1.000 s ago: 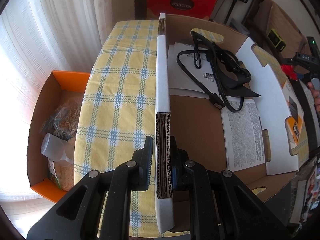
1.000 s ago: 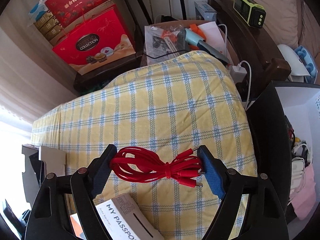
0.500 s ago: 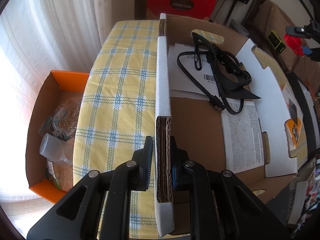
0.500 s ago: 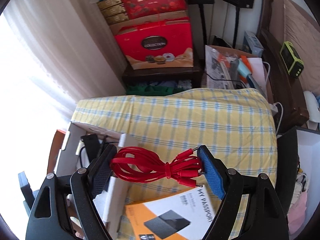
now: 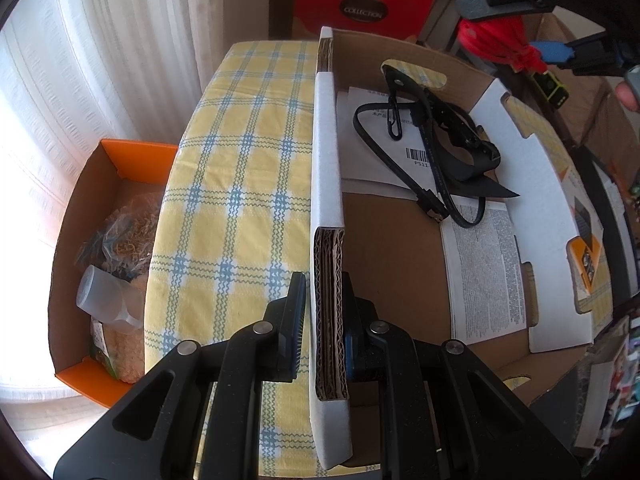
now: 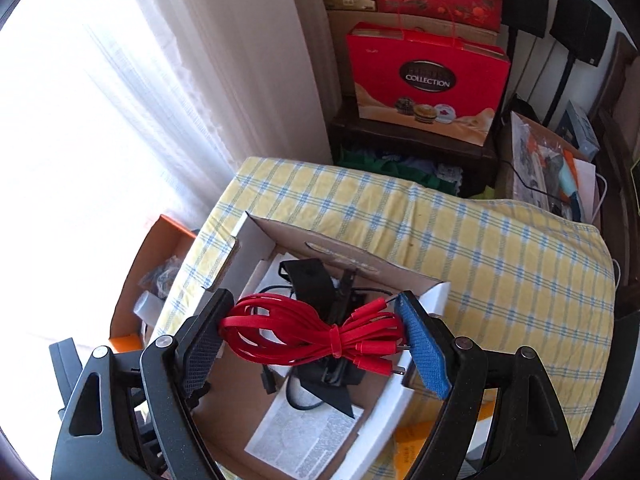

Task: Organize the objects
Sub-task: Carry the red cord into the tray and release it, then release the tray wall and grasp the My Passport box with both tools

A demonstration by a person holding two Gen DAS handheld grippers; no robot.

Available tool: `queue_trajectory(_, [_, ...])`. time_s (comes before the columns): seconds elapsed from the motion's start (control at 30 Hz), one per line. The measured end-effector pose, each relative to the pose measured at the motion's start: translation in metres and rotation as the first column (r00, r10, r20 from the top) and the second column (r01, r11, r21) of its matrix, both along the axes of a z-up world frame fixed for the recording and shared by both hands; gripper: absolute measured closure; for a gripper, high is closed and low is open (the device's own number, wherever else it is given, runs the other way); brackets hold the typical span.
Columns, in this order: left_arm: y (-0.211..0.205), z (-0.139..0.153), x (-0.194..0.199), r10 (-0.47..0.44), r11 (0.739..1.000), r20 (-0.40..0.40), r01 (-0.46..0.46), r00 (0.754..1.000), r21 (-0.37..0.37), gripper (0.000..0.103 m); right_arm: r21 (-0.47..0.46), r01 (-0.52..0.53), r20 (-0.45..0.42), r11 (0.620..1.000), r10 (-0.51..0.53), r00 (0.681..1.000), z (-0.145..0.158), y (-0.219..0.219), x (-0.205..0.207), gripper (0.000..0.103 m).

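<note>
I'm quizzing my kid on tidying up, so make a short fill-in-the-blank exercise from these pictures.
1. The right tool holds a bundle of ___ cable.
2. The left tool grips the side flap of the ___ box.
3. A black ___ lies inside that box.

Answers: red; cardboard; strap

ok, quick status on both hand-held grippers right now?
Left hand-held gripper: closed on the side wall of the cardboard box.
Right hand-held gripper: closed on the red cable bundle, held above the box.
</note>
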State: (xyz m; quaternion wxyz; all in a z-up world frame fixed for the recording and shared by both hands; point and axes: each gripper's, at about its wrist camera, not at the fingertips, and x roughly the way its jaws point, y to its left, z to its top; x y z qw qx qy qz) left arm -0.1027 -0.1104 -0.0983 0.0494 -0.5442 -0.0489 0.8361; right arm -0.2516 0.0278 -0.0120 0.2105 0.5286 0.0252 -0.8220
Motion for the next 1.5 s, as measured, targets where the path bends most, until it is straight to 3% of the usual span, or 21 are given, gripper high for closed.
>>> queue_trajectory(0.33, [0.000, 0.000, 0.001, -0.003, 1.000, -0.005, 0.003, 1.000, 0.002, 0.088, -0.007, -0.008, 0.044, 1.000, 0.009, 0.999, -0.040, -0.028, -0.008, 0.019])
queue_trajectory(0.73, [0.000, 0.000, 0.001, 0.000, 1.000, -0.004, 0.000, 1.000, 0.008, 0.088, 0.003, -0.035, 0.063, 0.999, 0.035, 0.997, -0.061, -0.041, -0.013, 0.017])
queue_trajectory(0.97, [0.001, 0.001, 0.000, 0.000, 1.000, -0.005, 0.000, 1.000, 0.008, 0.088, 0.036, -0.119, 0.018, 0.992, 0.118, 0.993, -0.051, -0.053, 0.000, 0.016])
queue_trajectory(1.27, [-0.005, 0.002, 0.002, 0.021, 1.000, -0.009, -0.021, 1.000, 0.013, 0.081, 0.016, -0.099, -0.012, 0.995, 0.099, 0.995, -0.026, -0.035, 0.007, 0.016])
queue_trajectory(1.33, [-0.007, 0.005, 0.004, 0.026, 1.000, -0.016, -0.026, 1.000, 0.011, 0.076, 0.014, -0.092, -0.012, 0.996, 0.092, 0.996, -0.022, -0.028, 0.011, 0.016])
queue_trajectory(1.4, [-0.009, 0.010, 0.007, 0.030, 0.999, -0.030, -0.029, 0.999, 0.020, 0.055, 0.012, -0.082, -0.009, 0.997, 0.082, 0.997, -0.018, -0.019, 0.015, 0.016])
queue_trajectory(1.5, [-0.015, 0.023, 0.014, 0.063, 0.998, -0.062, -0.062, 0.996, 0.026, 0.032, 0.014, -0.082, -0.019, 0.997, 0.082, 0.996, -0.009, -0.006, 0.027, 0.016])
